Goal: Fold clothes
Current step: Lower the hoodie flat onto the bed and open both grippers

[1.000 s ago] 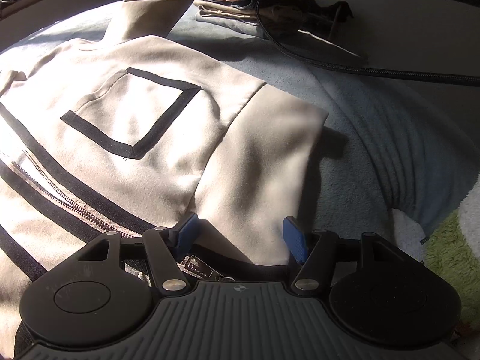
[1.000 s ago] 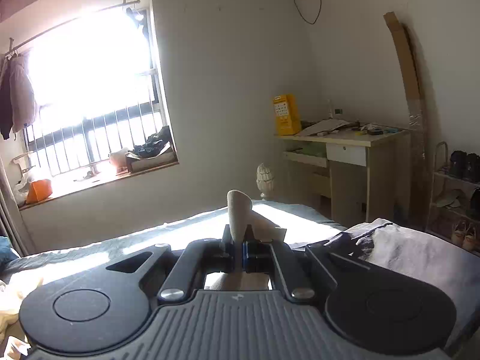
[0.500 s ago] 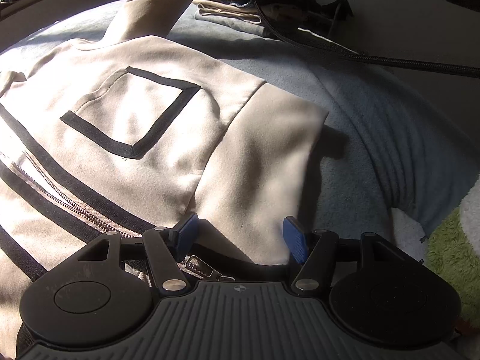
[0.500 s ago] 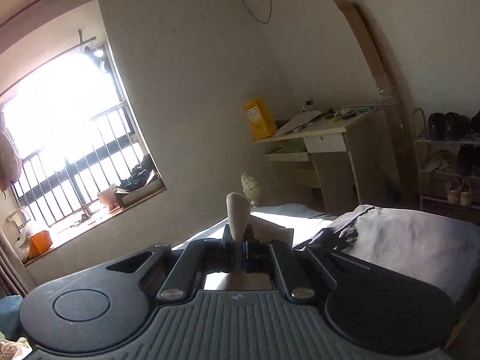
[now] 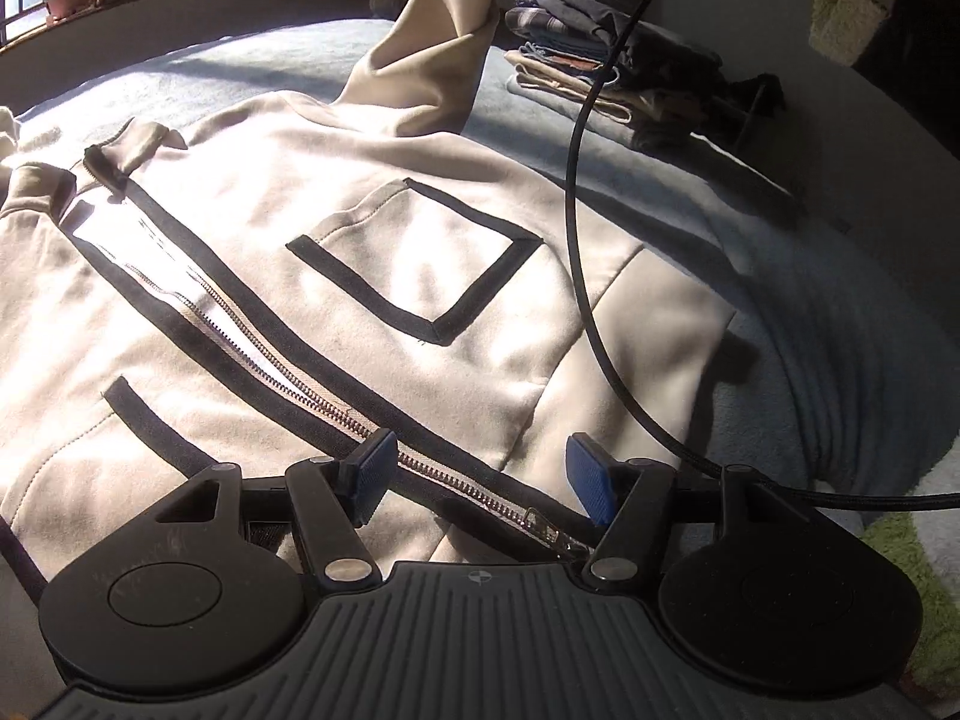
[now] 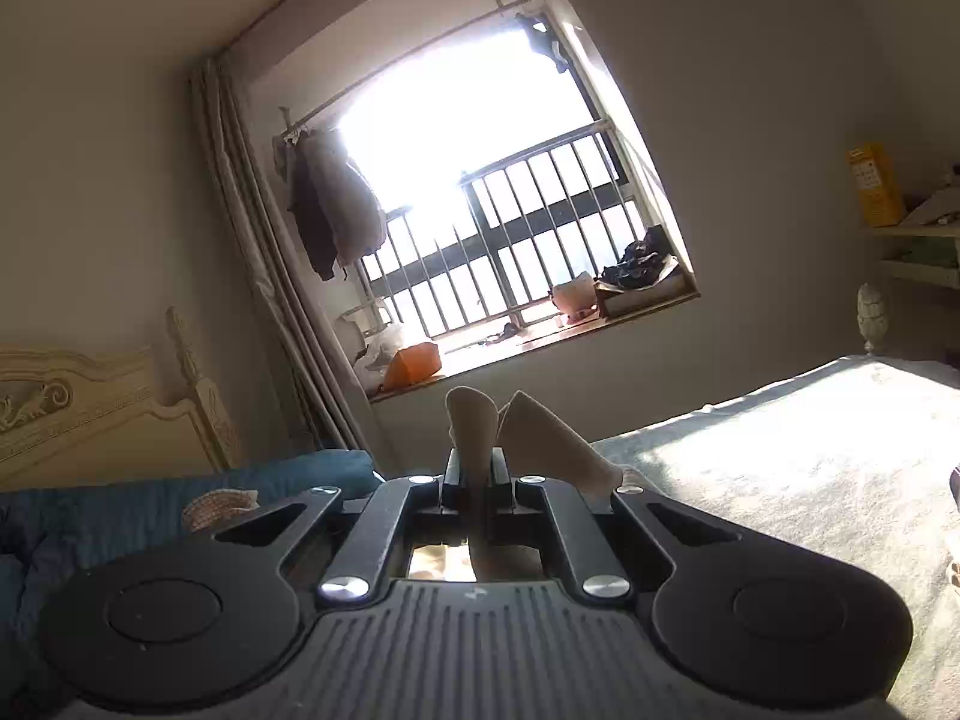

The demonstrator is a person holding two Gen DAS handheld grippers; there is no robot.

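The left hand-held gripper (image 5: 480, 483) hangs low over the bottom hem of a cream zip-up jacket (image 5: 336, 276). Its blue pads are apart with nothing between them, and the zipper (image 5: 336, 408) runs just under it. It looks ready to help, not to hold.

The jacket lies flat and face up on the grey bed (image 5: 810, 276), with its square pocket (image 5: 414, 264) showing, so it can be folded. One sleeve (image 5: 432, 60) rises from the far shoulder up into the air.

The right hand-held gripper (image 6: 474, 477) is pinched tight on the cream cuff (image 6: 474, 420), probably to carry that sleeve across the jacket.

Farther away, a pile of folded clothes (image 5: 600, 84) sits on the bed. Beyond is the bright window (image 6: 480, 192).
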